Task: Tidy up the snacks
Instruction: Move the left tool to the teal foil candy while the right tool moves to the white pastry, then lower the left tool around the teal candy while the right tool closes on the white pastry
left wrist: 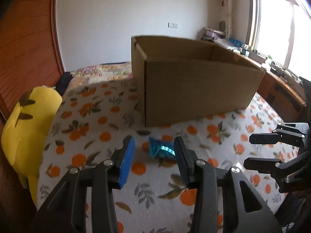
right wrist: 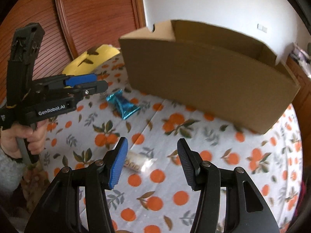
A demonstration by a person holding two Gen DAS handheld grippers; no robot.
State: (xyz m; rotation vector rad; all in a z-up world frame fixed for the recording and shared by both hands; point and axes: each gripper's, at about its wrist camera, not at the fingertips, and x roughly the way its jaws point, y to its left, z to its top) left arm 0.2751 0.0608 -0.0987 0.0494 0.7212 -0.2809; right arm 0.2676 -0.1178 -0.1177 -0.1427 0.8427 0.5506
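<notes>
The crinkled shiny blue foil snack packet (left wrist: 162, 149) lies on the orange-print bed cover (left wrist: 93, 120), at six o'clock of the open brown cardboard box (left wrist: 194, 89). It sits at twelve o'clock from the left tongs (left wrist: 154, 155), long axis crosswise, nearer them than the right tongs (right wrist: 152, 161). Both stand part open, empty; a small clear packet (right wrist: 140, 163) lies ahead of the right pair.

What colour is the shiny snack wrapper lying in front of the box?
Shiny teal-blue; the snack wrapper shows best in the right wrist view.
</notes>
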